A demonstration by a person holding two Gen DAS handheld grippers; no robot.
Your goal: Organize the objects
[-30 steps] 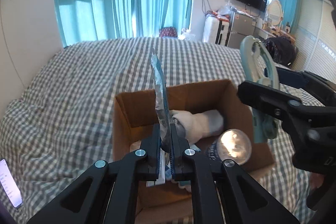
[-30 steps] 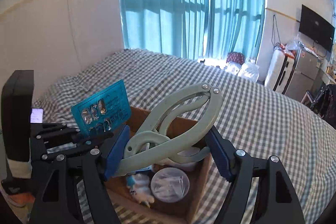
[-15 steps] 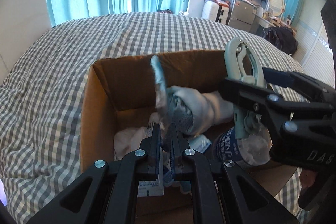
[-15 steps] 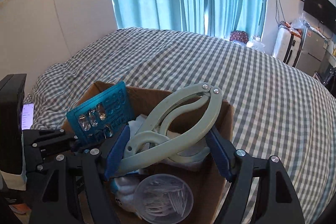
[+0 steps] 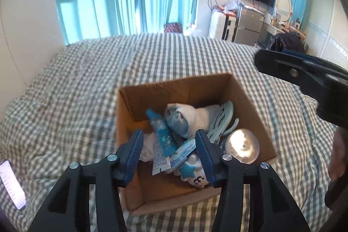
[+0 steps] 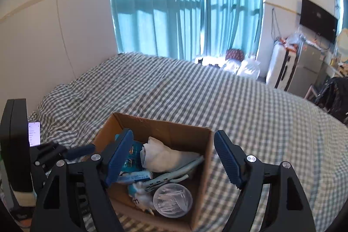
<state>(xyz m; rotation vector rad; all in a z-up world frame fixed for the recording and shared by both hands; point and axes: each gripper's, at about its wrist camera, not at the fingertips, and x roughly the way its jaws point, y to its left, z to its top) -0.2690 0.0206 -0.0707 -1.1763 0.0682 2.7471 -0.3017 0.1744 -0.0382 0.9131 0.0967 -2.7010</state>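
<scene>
The box sits on the checked bed, open at the top and already holding a loose heap: a blue card, a rolled sock, pale green tongs, a clear round tub and a small plush. The left gripper hovers above it with its jaws opening and nothing between the fingers; the right gripper is likewise opening and empty, over the same box. Everything inside looks light. The card is thin and probably bends, so it is best pinched across a flat edge. The sock is soft and should squash under any grip. The tongs look stiff and springy, best taken by one arm. The tub looks smooth and slippery; gripping across its rim seems safest. The cardboard walls would likely buckle if pinched, so the box is better pushed or held at a corner.
</scene>
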